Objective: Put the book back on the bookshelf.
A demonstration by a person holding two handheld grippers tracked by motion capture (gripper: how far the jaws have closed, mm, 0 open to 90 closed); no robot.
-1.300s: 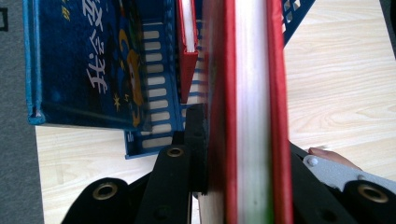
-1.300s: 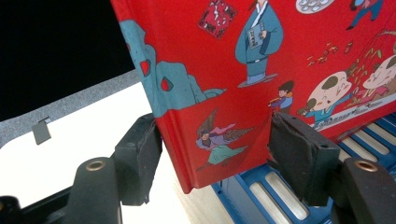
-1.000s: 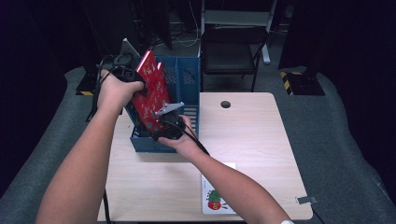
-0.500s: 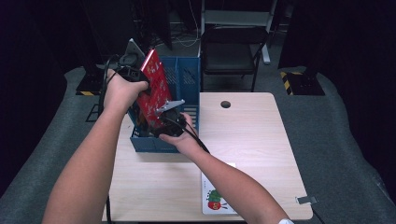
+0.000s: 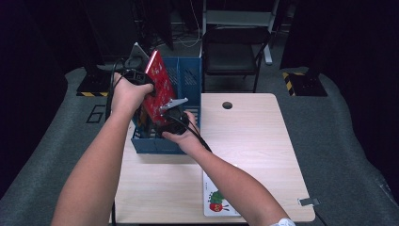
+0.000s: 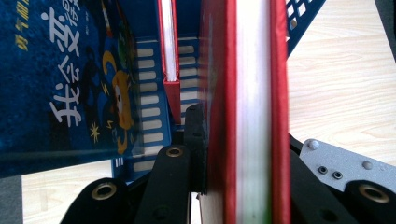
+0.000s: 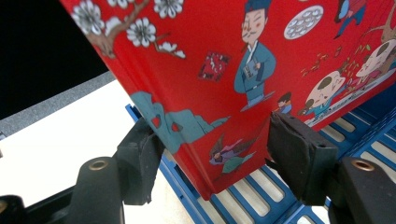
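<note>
A red picture book [image 5: 159,89] stands tilted over the blue slotted basket [image 5: 157,147] at the table's back left. My left gripper [image 5: 135,74] is shut on the book's upper edge; in the left gripper view the book [image 6: 247,70] runs edge-on between the jaws of this gripper [image 6: 247,158]. My right gripper [image 5: 170,112] is at the book's lower part, over the basket. In the right gripper view this gripper [image 7: 219,154] is open, with the book's illustrated cover [image 7: 243,70] and lower corner between its wide-set pads, above the basket floor [image 7: 266,196].
Inside the basket stand a dark blue book [image 6: 60,74] and a thin red-spined book [image 6: 169,46]. A caterpillar picture book [image 5: 216,200] lies at the wooden table's [image 5: 249,146] front edge. A black chair [image 5: 230,52] stands behind the table. A small metal clip [image 5: 308,201] sits front right.
My left hand and the red book have shifted slightly to the right, over the basket. The right gripper has stayed by the book's lower part.
</note>
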